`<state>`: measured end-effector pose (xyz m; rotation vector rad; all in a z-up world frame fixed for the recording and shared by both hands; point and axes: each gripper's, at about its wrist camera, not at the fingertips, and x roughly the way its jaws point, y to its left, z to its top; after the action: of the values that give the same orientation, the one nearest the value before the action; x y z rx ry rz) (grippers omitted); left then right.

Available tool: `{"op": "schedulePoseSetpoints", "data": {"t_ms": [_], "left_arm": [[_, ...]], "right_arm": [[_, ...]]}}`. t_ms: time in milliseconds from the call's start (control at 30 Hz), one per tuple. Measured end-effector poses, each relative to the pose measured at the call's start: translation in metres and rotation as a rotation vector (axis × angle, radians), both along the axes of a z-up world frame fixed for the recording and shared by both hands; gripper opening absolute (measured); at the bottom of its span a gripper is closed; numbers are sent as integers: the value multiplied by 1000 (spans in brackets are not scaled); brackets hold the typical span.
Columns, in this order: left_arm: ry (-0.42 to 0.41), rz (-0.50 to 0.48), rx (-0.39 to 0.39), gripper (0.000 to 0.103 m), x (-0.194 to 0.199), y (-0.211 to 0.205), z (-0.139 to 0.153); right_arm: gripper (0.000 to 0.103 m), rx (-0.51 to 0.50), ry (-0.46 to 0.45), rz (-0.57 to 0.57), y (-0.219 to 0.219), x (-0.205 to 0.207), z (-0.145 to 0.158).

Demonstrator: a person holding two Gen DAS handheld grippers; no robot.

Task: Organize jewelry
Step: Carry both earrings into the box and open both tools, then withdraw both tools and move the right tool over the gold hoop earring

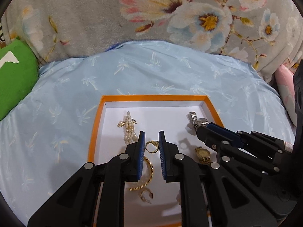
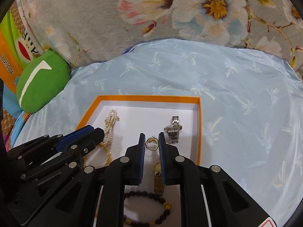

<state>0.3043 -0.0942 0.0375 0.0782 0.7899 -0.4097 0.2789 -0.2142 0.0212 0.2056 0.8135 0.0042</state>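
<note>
An orange box with a white floor (image 1: pixel 121 98) (image 2: pixel 145 98) lies on a light blue cloth. My left gripper (image 1: pixel 152 145) is shut on a gold ring (image 1: pixel 151 146) and holds it over the box. My right gripper (image 2: pixel 151 143) is shut on another gold ring (image 2: pixel 151 144); in the left wrist view it reaches in from the right (image 1: pixel 200 130). In the box lie a pearl bracelet (image 1: pixel 129 130) (image 2: pixel 110 124), a gold chain bracelet (image 1: pixel 145 177), a small gold ear cuff (image 1: pixel 146 195), a gold watch (image 1: pixel 203 154) (image 2: pixel 158 177), a silver watch (image 1: pixel 196 120) (image 2: pixel 173 129) and a dark bead bracelet (image 2: pixel 149 208).
A green plush cushion (image 1: pixel 15 75) (image 2: pixel 40 83) lies left of the cloth. A grey flowered blanket (image 1: pixel 151 9) (image 2: pixel 151 9) rises behind. A pink item (image 1: pixel 286 92) sits at the right edge. An orange and green printed bag (image 2: pixel 9 53) stands far left.
</note>
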Motion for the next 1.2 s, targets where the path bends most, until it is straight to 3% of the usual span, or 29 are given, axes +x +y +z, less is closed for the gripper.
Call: {"op": "schedulePoseSetpoints", "data": {"t_ms": [400,700,833,1100,1200], "left_arm": [[35,-9,-1,15,19,-5,-17],[7,25,-28,35,15,7,-8],[-10,39,-54,35,-3,25,-1],[-9,40,-90,35,-76,70,-4],[-15,37,-66,35,-106,77,-9]], "right_arm": [[14,-5,28,1,-2,14,-16],[15,-27,-21,-19,-5,2,-7],[15,-12,-38,-30,-10,-23,1],[18,-21,-32,-20,-2,-109,-2],[21,-3,-16,11,10,-140,-7]]}}
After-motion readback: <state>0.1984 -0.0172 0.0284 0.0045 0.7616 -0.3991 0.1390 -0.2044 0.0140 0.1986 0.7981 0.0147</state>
